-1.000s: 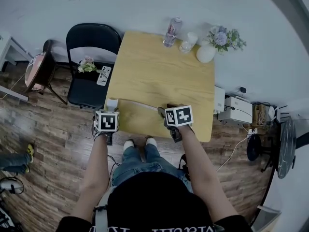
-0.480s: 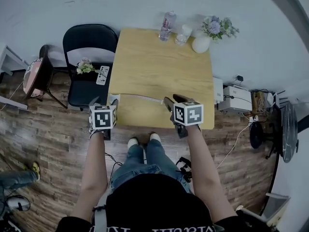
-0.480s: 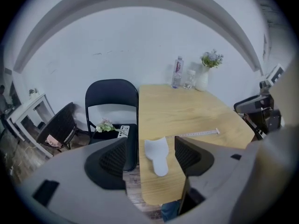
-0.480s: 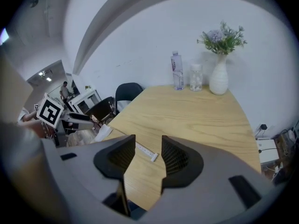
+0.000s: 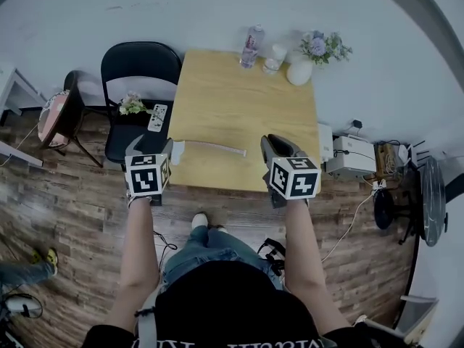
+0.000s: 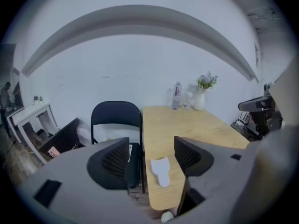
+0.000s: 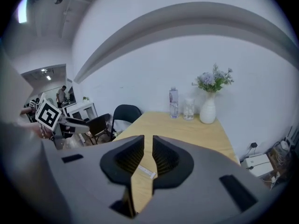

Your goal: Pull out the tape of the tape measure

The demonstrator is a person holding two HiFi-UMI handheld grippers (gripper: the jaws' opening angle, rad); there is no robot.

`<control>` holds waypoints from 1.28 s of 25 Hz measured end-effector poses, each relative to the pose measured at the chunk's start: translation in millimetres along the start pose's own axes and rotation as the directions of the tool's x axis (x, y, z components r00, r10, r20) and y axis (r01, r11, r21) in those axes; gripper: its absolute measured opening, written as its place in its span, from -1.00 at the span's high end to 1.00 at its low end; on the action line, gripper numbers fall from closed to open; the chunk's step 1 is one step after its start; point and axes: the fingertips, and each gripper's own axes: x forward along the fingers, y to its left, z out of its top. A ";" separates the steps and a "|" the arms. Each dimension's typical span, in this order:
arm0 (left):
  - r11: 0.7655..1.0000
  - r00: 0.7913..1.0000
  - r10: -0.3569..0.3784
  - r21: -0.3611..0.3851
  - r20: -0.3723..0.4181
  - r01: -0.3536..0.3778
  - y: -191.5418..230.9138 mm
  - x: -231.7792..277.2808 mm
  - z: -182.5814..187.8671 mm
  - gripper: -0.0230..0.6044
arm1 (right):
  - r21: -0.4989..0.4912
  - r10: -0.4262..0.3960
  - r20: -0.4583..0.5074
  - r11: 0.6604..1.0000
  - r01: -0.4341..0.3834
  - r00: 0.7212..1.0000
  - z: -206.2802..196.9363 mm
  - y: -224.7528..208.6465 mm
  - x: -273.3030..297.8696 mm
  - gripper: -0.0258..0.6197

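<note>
left gripper (image 6: 150, 157) fingers (image 6: 114, 161) gape wide, empty. right gripper (image 7: 148, 157) fingers (image 7: 128, 158) have just been closing to a slit, holding nothing.

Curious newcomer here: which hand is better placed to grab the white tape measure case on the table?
Left. The left gripper has its jaws open, with the white case in line beyond them. The right gripper has just been closing its jaws on nothing and hangs nearer the tape end.

Matt wood table (image 5: 239, 107); plastic tape measure (image 5: 177, 151)
</note>
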 end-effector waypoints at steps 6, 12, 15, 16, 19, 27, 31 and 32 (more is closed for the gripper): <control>1.000 0.985 -0.003 0.028 0.172 -0.002 -8.9 -43.0 39.9 0.02 | -0.070 0.000 0.134 0.997 0.009 0.991 31.0 16.4 -37.4 0.81; 0.997 0.942 0.031 0.060 0.335 -0.054 -19.9 -92.2 77.7 0.28 | -0.106 0.006 0.249 0.994 0.021 0.968 53.3 25.4 -76.9 0.87; 0.991 0.909 0.040 0.097 0.414 -0.088 -27.6 -115.5 96.9 0.41 | -0.140 0.010 0.319 0.989 0.037 0.948 69.0 29.5 -98.4 0.87; 0.989 0.898 0.037 0.115 0.439 -0.097 -30.5 -123.2 102.5 0.43 | -0.155 0.008 0.341 0.987 0.047 0.940 73.8 31.3 -105.1 0.87; 0.981 0.859 0.033 0.146 0.511 -0.125 -37.2 -142.7 119.9 0.58 | -0.200 -0.005 0.406 0.975 0.094 0.914 88.7 34.7 -121.9 0.87; 0.977 0.785 -0.043 0.190 0.618 -0.096 -52.8 -170.4 158.5 0.89 | -0.227 0.005 0.537 0.964 0.139 0.844 120.0 37.0 -149.3 0.87; 0.973 0.754 -0.056 0.207 0.654 -0.107 -56.2 -181.6 170.4 0.89 | -0.224 0.005 0.597 0.961 0.161 0.802 131.2 40.2 -163.2 0.87; 0.972 0.747 -0.057 0.207 0.662 -0.109 -56.0 -183.6 172.6 0.89 | -0.224 0.002 0.607 0.960 0.168 0.795 133.3 41.2 -165.7 0.88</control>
